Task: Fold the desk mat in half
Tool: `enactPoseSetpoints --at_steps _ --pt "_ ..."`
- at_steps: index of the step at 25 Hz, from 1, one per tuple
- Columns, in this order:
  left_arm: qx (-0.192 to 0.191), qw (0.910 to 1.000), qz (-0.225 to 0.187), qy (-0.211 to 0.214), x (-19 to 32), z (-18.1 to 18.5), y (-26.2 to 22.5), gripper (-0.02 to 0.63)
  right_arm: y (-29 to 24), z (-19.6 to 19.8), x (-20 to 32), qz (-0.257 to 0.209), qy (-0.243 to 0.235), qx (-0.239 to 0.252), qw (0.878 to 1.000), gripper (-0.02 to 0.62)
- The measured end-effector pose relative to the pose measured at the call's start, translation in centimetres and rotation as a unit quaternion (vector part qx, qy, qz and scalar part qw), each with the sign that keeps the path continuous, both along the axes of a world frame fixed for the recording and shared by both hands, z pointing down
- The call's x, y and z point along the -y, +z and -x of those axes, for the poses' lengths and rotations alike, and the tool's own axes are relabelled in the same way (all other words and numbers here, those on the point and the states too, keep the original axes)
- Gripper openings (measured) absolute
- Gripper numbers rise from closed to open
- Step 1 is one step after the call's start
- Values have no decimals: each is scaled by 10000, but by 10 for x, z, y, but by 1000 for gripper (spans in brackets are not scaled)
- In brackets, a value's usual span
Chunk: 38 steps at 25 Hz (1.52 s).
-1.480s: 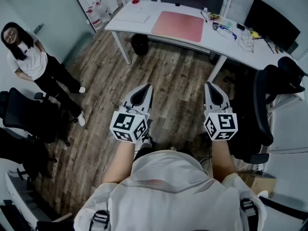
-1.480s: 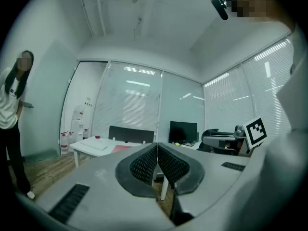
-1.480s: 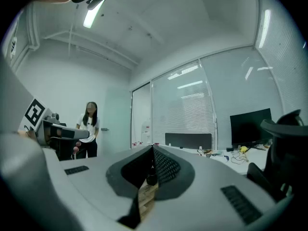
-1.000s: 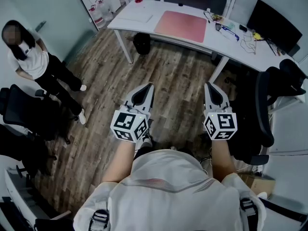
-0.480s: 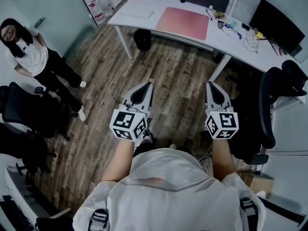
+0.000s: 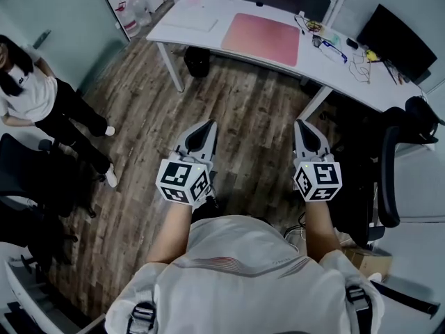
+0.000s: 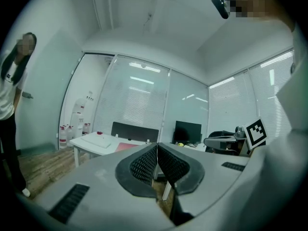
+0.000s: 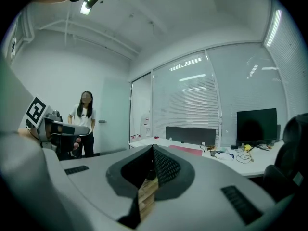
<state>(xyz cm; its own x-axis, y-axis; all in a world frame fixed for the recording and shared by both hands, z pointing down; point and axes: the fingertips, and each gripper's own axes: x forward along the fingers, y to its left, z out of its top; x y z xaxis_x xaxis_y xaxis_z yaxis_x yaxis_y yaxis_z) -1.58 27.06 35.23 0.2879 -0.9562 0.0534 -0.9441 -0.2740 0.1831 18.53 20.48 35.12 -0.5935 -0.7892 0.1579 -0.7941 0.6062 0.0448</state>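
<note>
A pink desk mat [image 6: 261, 38] lies flat on the white desk [image 6: 208, 44] at the far side of the room, also small in the left gripper view [image 7: 126, 147] and right gripper view [image 8: 186, 149]. My left gripper [image 6: 201, 136] and right gripper [image 6: 306, 136] are held side by side in front of my chest, over the wooden floor, well short of the desk. Both are shut with nothing between the jaws, their tips meeting in the left gripper view [image 7: 157, 145] and right gripper view [image 8: 153, 148].
A person [image 6: 28, 96] in a white top stands at the left by the wall. Black office chairs [image 6: 379, 179] stand at the right and at the left [image 6: 28, 179]. A monitor [image 6: 393, 33], cables and small items [image 6: 327, 40] sit on the desk's right part. A dark bin [image 6: 197, 61] stands under the desk.
The head view has shifted slightly; the desk sits a little further left and the person at the left has slid toward the frame edge. Both grippers keep their pose, shut.
</note>
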Motion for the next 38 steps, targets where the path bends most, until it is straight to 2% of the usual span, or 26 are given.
enactPoseSetpoints --at_steps 9,13,19,25,32,38 --pt "90 9994 -37 346 75 80 5 15 -6 76 57 -51 368 -186 9991 52" --pt "58 9987 49 494 100 95 12 14 2 93 73 53 464 -253 9986 52" --pt "110 9984 107 552 142 104 14 14 10 94 118 163 604 -188 9979 52" --pt "157 9983 121 554 217 88 15 14 15 81 192 144 533 -138 9984 52" --pt "386 9965 71 741 334 30 -1 14 13 18 308 209 720 41 9972 52" --pt "510 9955 189 775 413 -15 2 14 31 -36 395 531 810 98 9952 52"
